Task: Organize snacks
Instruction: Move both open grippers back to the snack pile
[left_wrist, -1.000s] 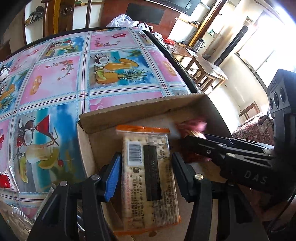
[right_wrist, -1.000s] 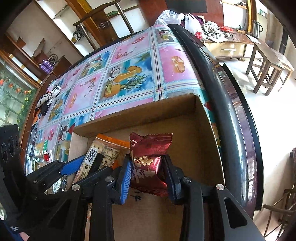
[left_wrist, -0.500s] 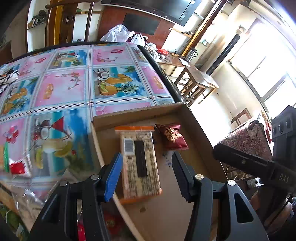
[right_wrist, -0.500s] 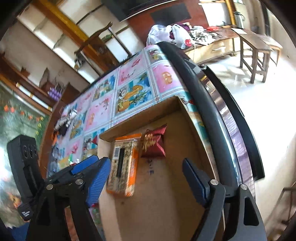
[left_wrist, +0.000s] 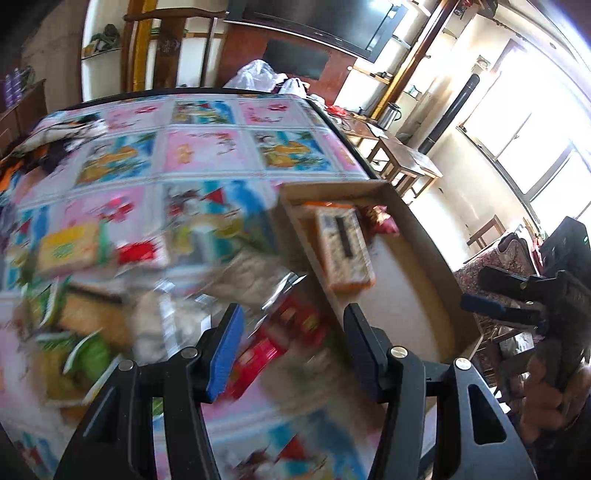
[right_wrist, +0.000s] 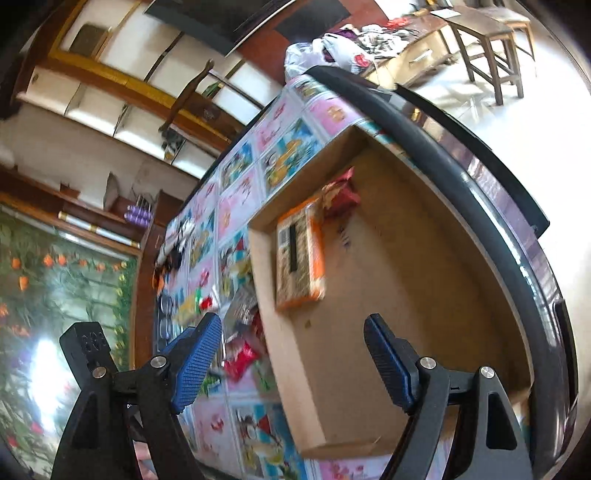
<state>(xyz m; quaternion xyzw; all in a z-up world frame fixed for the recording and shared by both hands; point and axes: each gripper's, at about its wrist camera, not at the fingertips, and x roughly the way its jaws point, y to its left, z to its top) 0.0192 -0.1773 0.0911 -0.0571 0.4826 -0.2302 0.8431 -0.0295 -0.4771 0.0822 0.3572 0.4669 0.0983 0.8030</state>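
A shallow cardboard box (left_wrist: 406, 295) (right_wrist: 406, 295) sits at the table's right edge. Inside it lie an orange-edged cracker pack (left_wrist: 343, 247) (right_wrist: 299, 258) and, beside it at the far wall, a dark red snack pack (left_wrist: 380, 221) (right_wrist: 340, 195). My left gripper (left_wrist: 291, 339) is open and empty, hovering over a blurred pile of loose snacks (left_wrist: 177, 314) (right_wrist: 240, 332) left of the box. My right gripper (right_wrist: 291, 354) is open wide and empty, raised over the box's near left wall. In the left wrist view it shows at the right (left_wrist: 498, 306), held by a hand (left_wrist: 546, 398).
The table (left_wrist: 207, 155) has a bright picture-tile cloth and a dark rounded rim (right_wrist: 480, 155). A yellow-green pack (left_wrist: 66, 251) and red packs (left_wrist: 266, 350) lie in the pile. Clothing is heaped at the far left (left_wrist: 55, 136). Wooden stools (right_wrist: 491, 44) stand on the floor beyond.
The right gripper let go of the red pack in the box and opened wide. Both grippers pulled back and up; the left swung left over the snack pile, leaving the cracker pack in the box.
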